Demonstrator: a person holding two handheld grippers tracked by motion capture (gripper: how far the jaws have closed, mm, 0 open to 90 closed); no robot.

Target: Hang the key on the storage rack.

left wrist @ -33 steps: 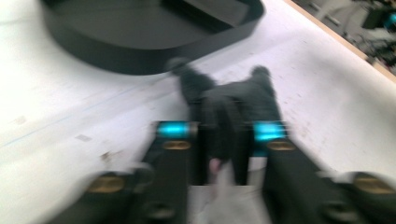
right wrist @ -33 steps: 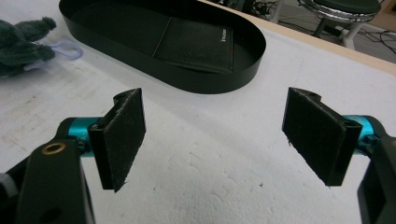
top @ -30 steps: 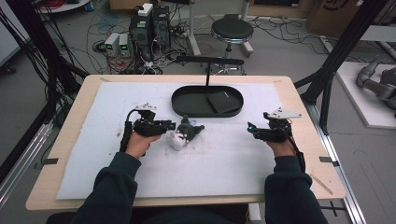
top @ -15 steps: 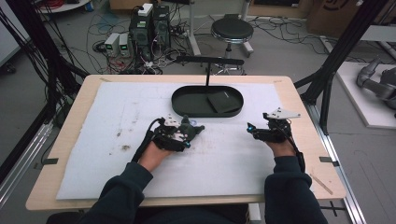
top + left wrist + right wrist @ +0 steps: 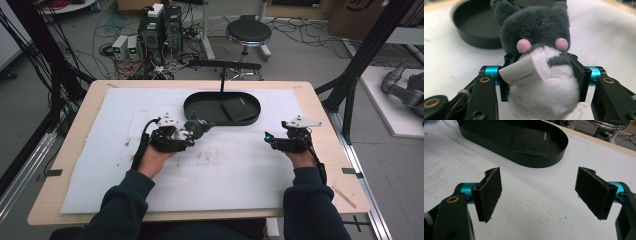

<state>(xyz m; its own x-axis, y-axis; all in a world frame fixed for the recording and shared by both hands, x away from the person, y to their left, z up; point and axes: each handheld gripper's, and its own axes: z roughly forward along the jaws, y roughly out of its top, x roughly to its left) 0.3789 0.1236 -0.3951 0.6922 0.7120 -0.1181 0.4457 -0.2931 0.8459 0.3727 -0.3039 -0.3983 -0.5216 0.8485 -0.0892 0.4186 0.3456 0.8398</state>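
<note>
A grey and white plush toy [image 5: 536, 45] with pink cheeks and a paper tag sits between the jaws of my left gripper [image 5: 541, 77], which is shut on its white body. From above, the plush toy [image 5: 196, 128] is held just left of the black oval tray [image 5: 197, 116], above the white mat. A dark wallet [image 5: 239, 109] lies in the tray's right half. My right gripper [image 5: 544, 192] is open, its pads wide apart with nothing between them, hovering over the mat right of the tray [image 5: 536, 160]. The wallet [image 5: 531, 141] lies flat inside it.
A white foam mat [image 5: 225, 175] covers most of the wooden table [image 5: 75, 145]. A black T-shaped stand [image 5: 223, 70] rises behind the tray. Beyond the table's far edge are a stool [image 5: 248, 32], electronics boxes [image 5: 160, 25] and cables on the floor.
My left gripper has moved right and forward toward the tray and now holds the plush toy off the mat. The right gripper has stayed put.
</note>
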